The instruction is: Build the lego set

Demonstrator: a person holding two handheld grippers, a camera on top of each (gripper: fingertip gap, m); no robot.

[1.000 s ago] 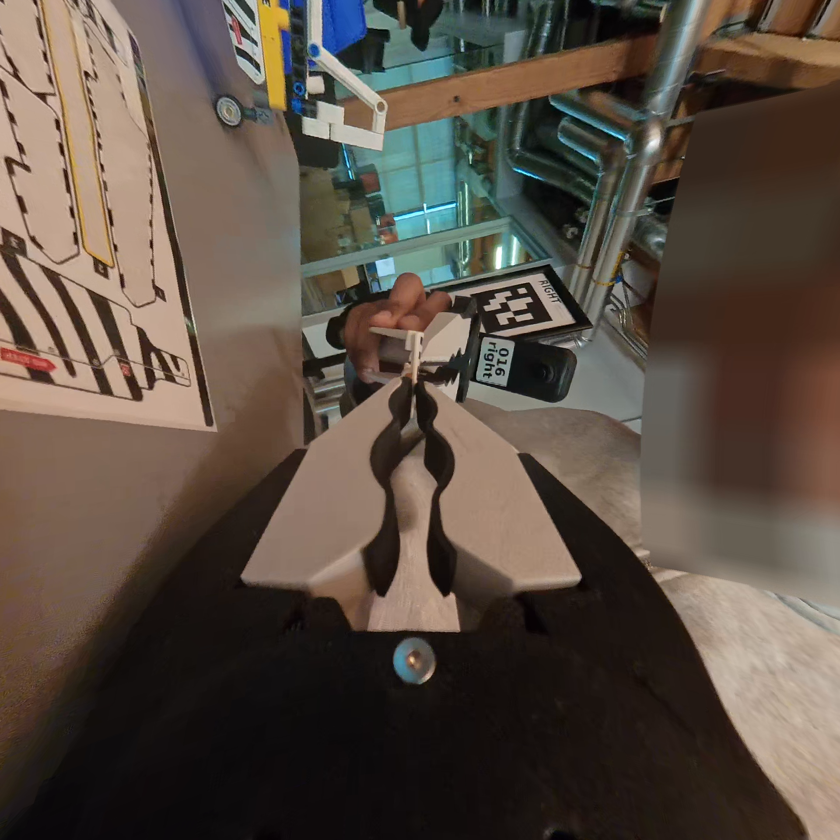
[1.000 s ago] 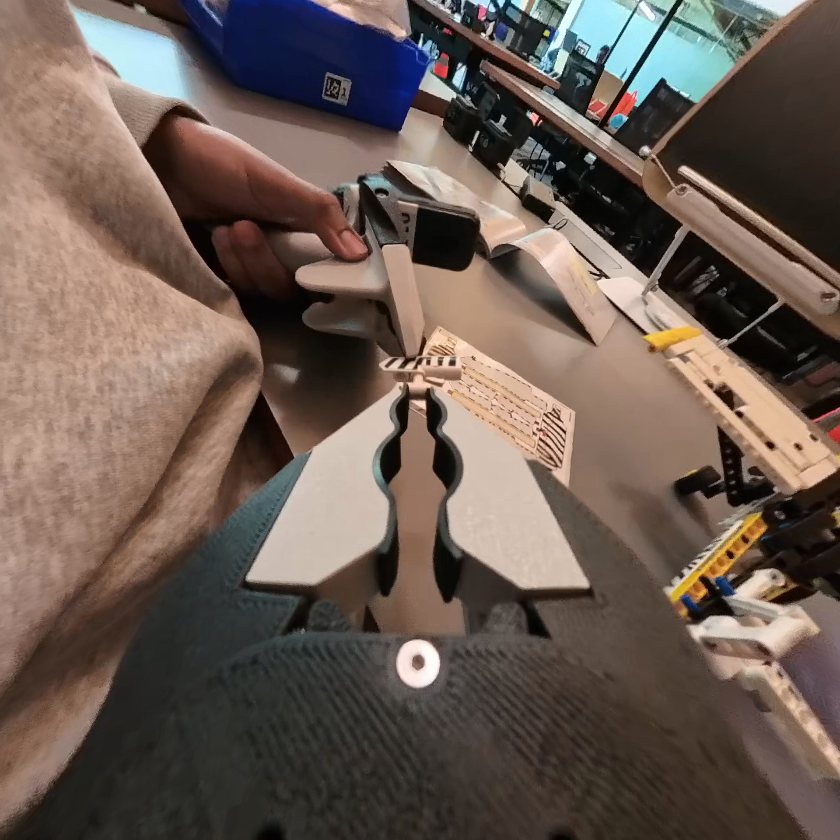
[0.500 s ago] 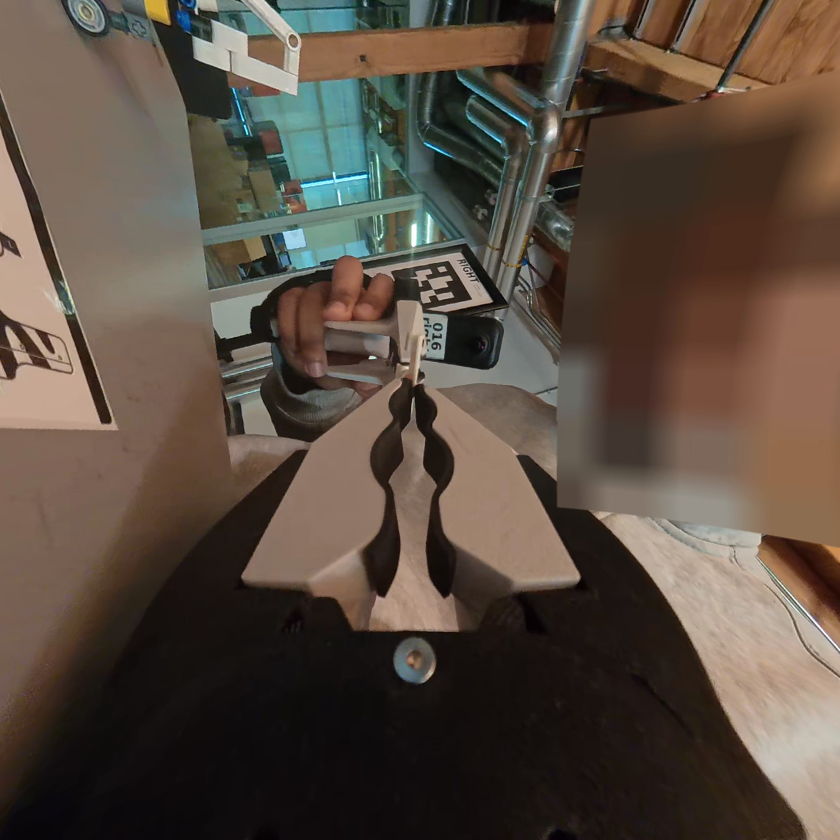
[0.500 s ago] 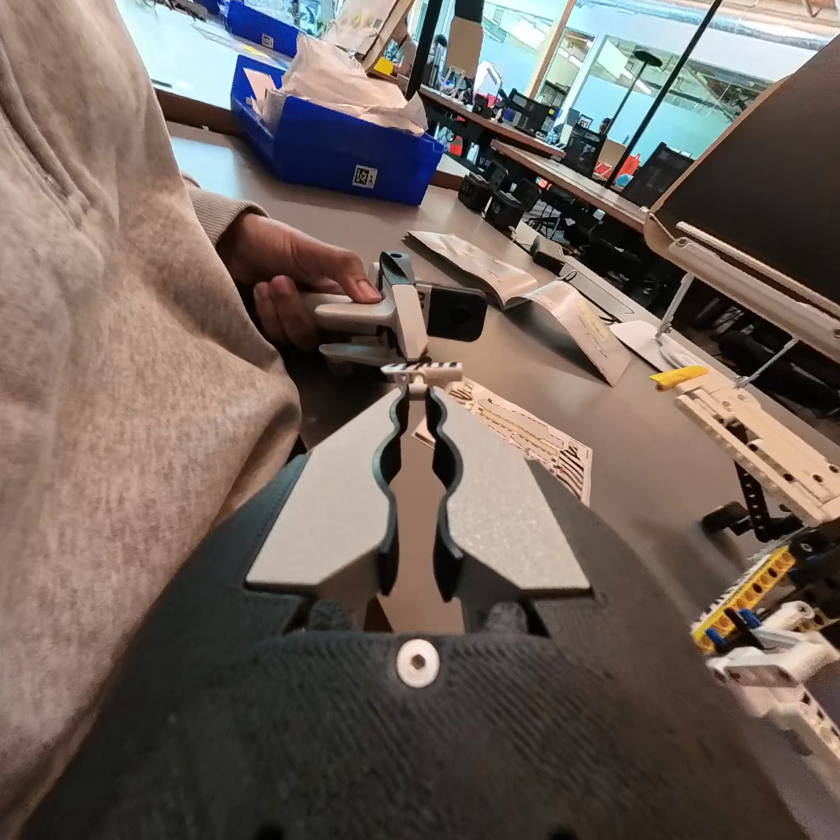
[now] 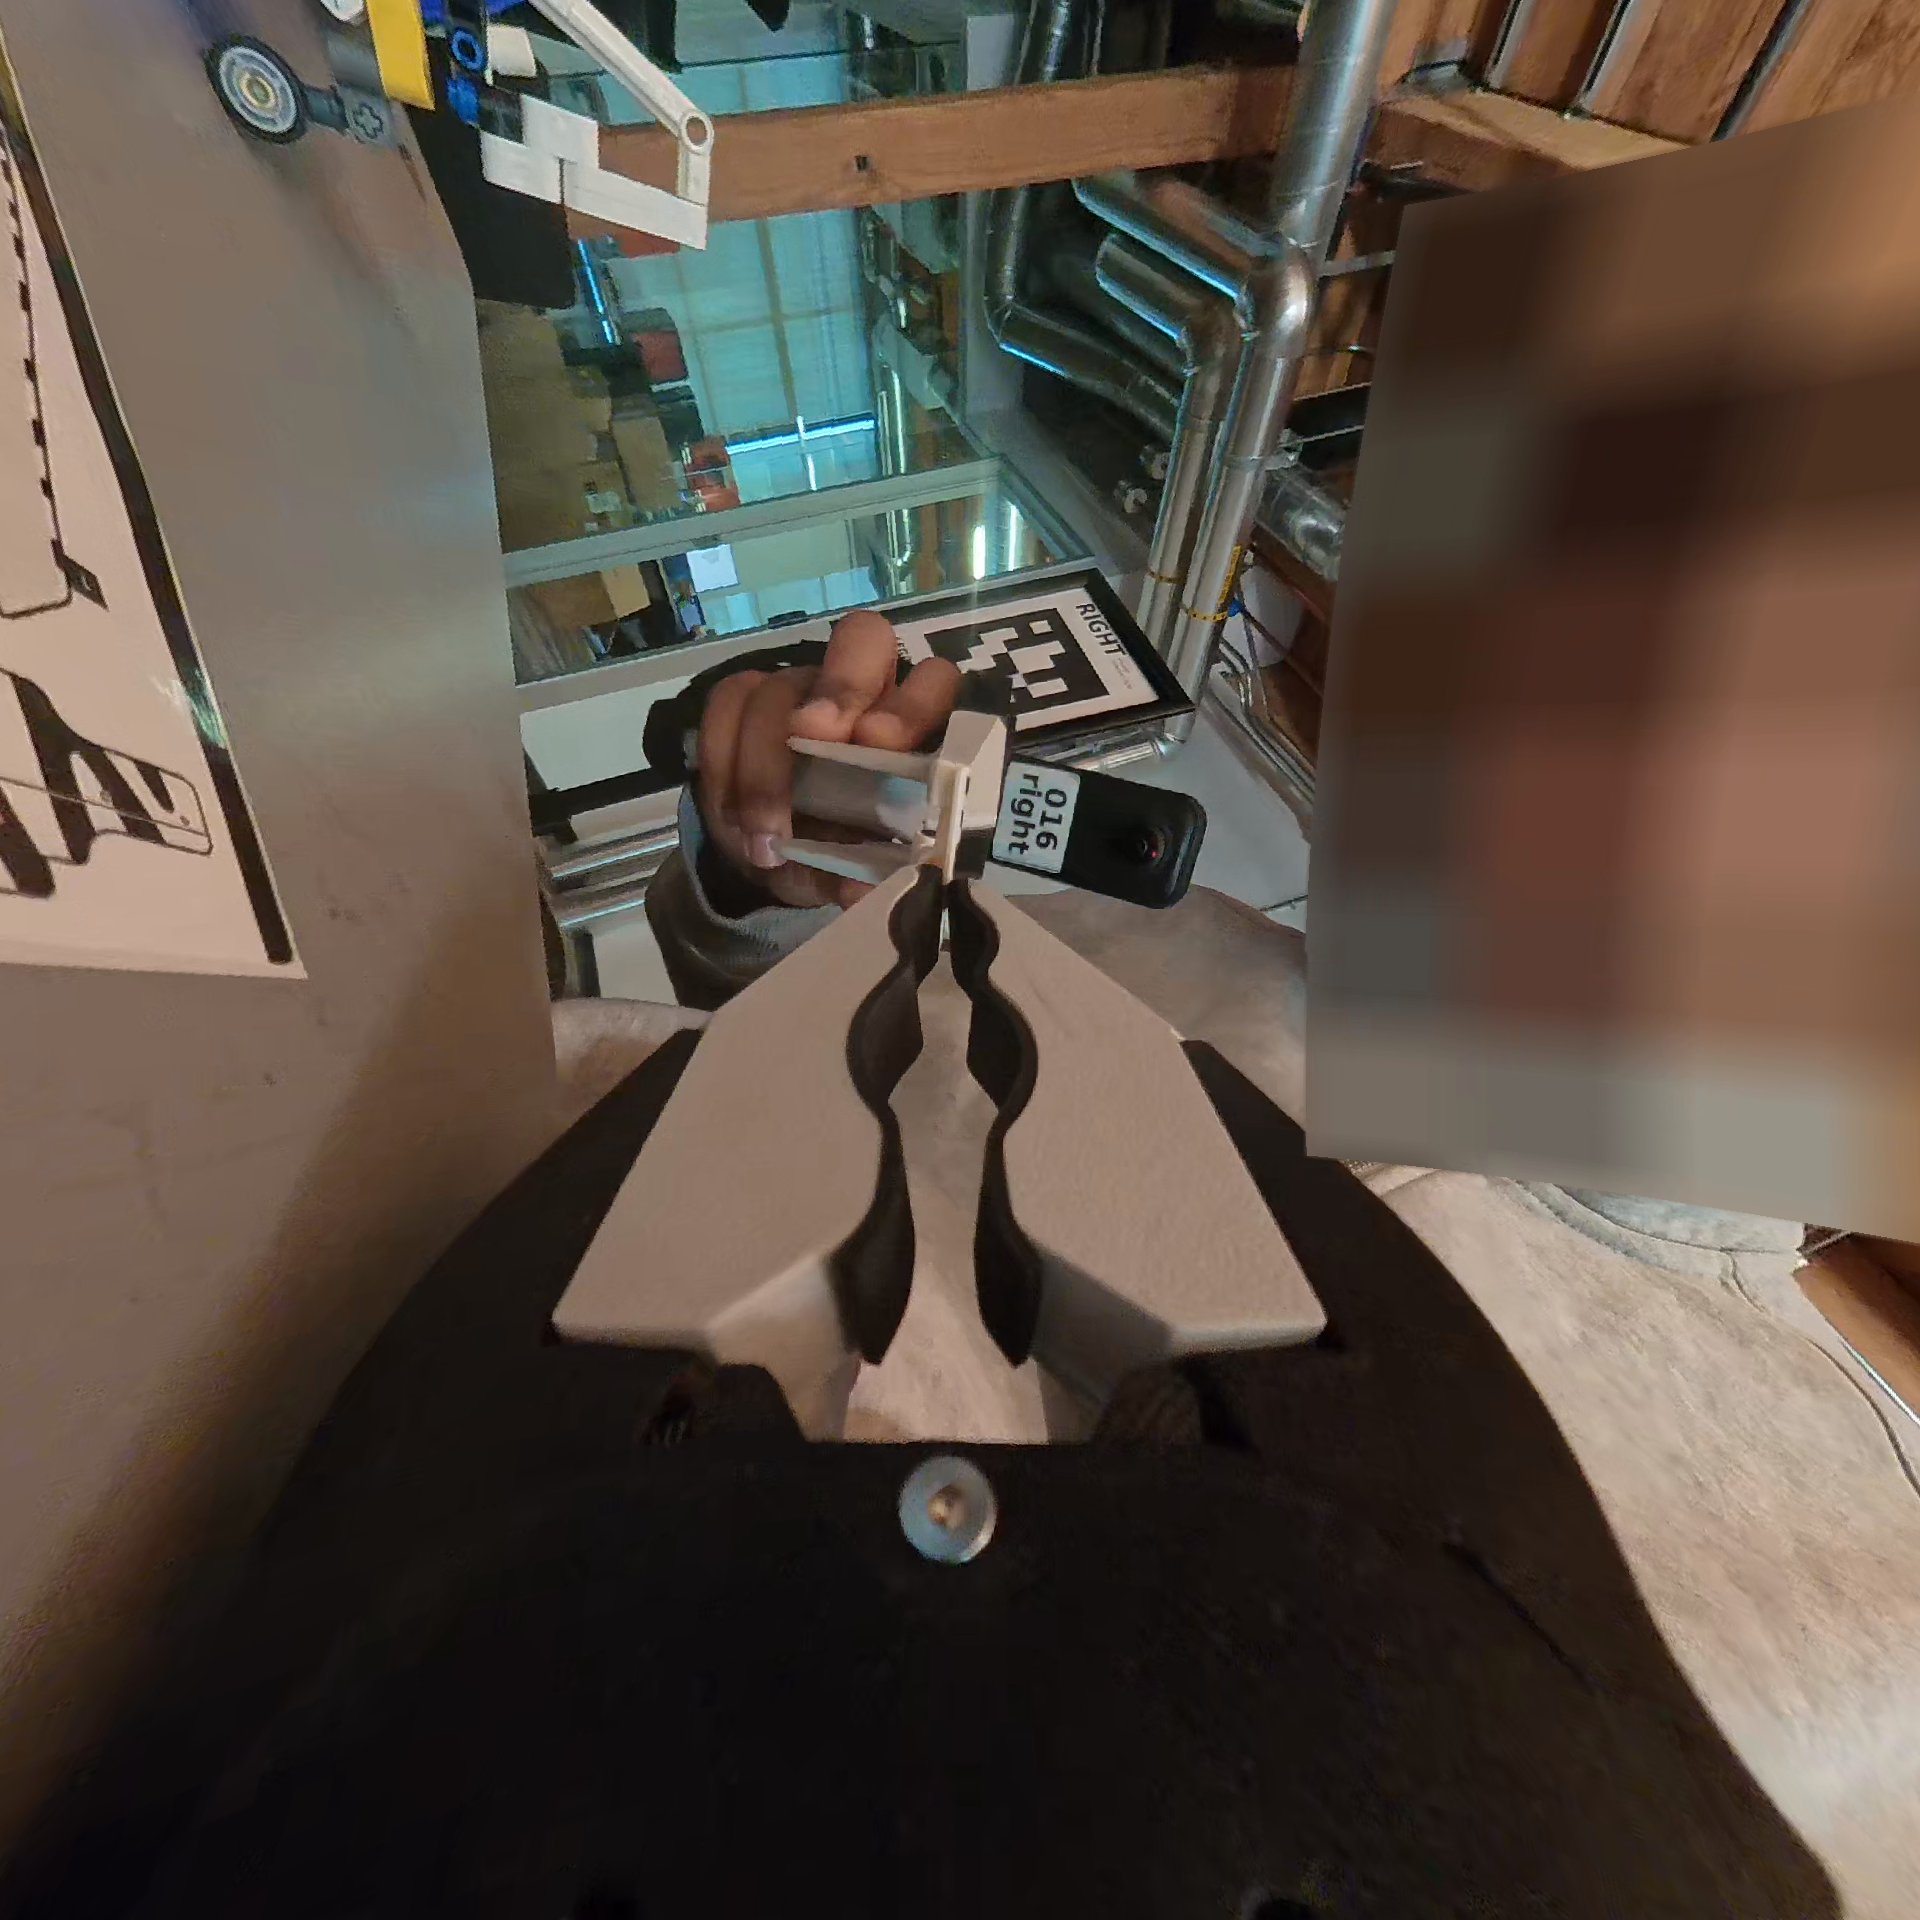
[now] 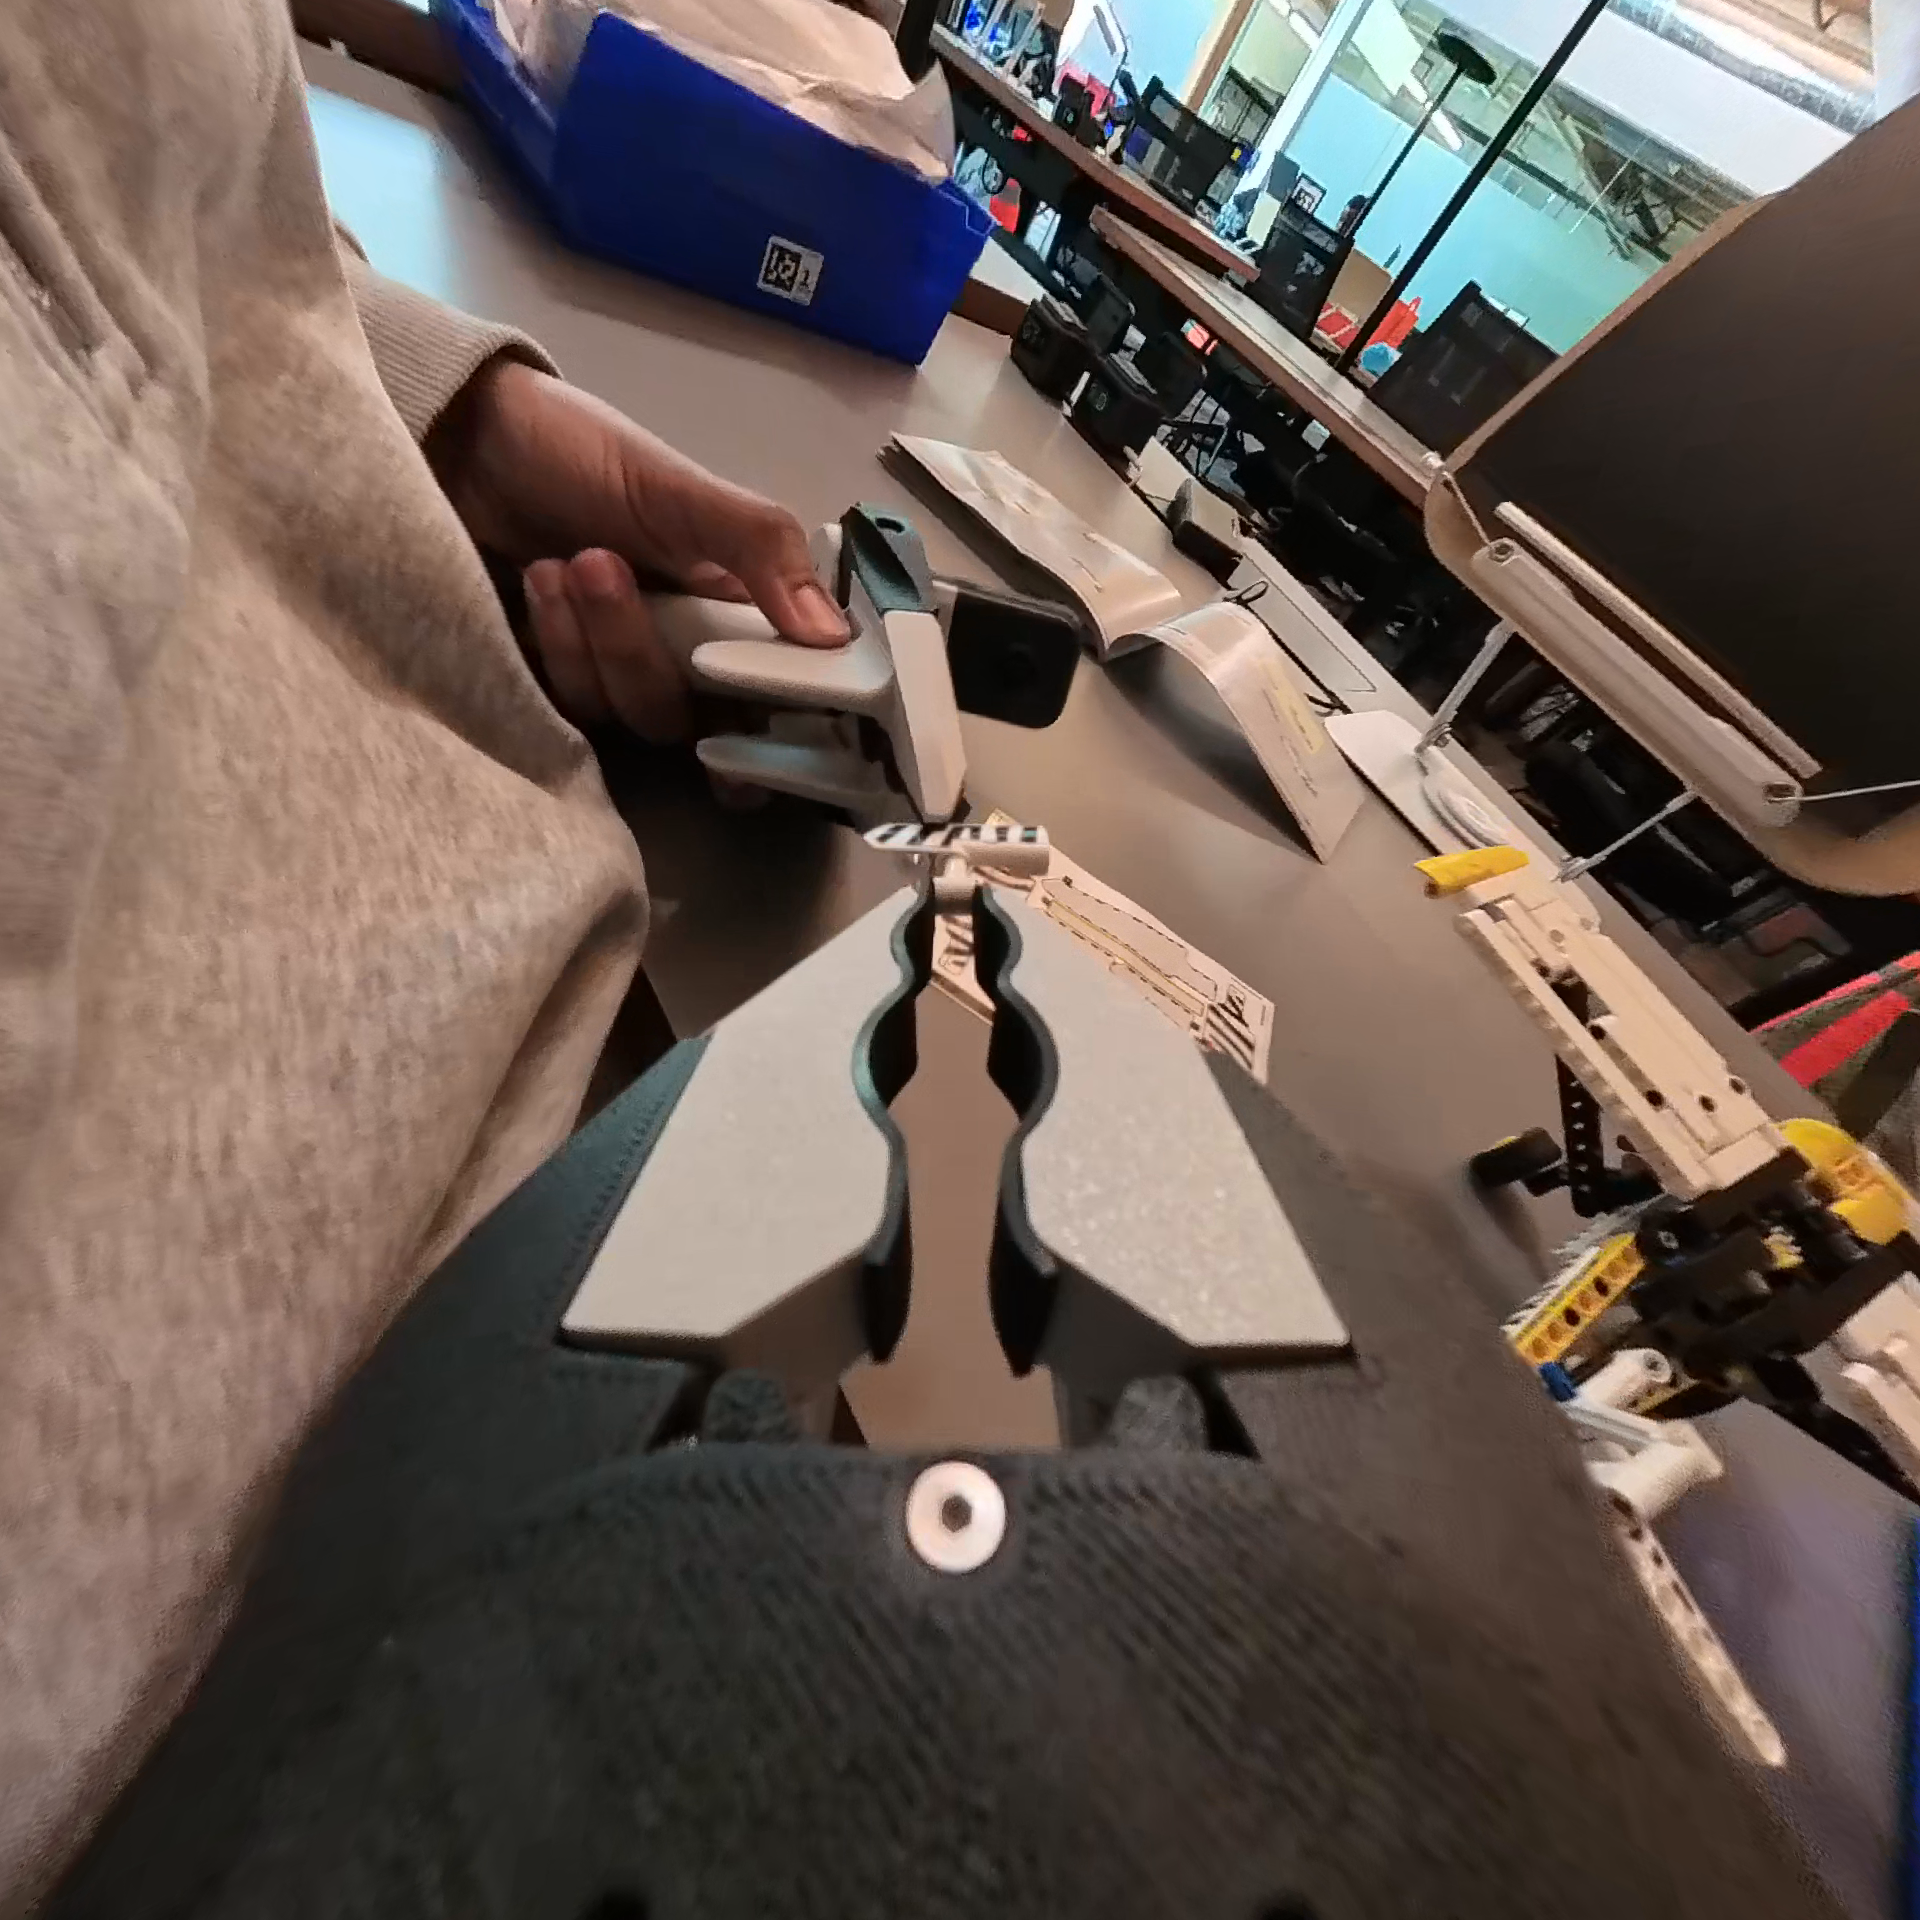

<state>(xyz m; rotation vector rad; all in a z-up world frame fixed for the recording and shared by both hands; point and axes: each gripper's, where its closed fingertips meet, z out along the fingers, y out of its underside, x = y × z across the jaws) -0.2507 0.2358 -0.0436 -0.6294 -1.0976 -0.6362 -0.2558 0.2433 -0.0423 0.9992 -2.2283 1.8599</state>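
Since the frame half a second back, the left wrist view has swung: more of the sticker sheet (image 5: 73, 582) shows at the left edge, and the white beams of the model (image 5: 613, 156) sit lower in the top of the picture. In the right wrist view the camera has tipped, so the blue bin (image 6: 748, 197) sits higher and nearer the top edge, and the model (image 6: 1704, 1174) looms larger at the right.

The grip itself is unchanged. The right gripper (image 6: 951, 883) is clamped on a small white piece (image 6: 961, 844) with a black-striped sticker on its flat bar — the piece juts just past the fingertips, held above the table (image 6: 1299, 935). The left gripper (image 5: 940, 883) has its fingers together on a thin pale part (image 5: 943, 904) at the tips; its tip meets the same piece from the far side in the right wrist view.

The bin holds crumpled pale paper (image 6: 727, 62); what lies under it is hidden. Beyond it lies an open booklet (image 6: 1039, 540).
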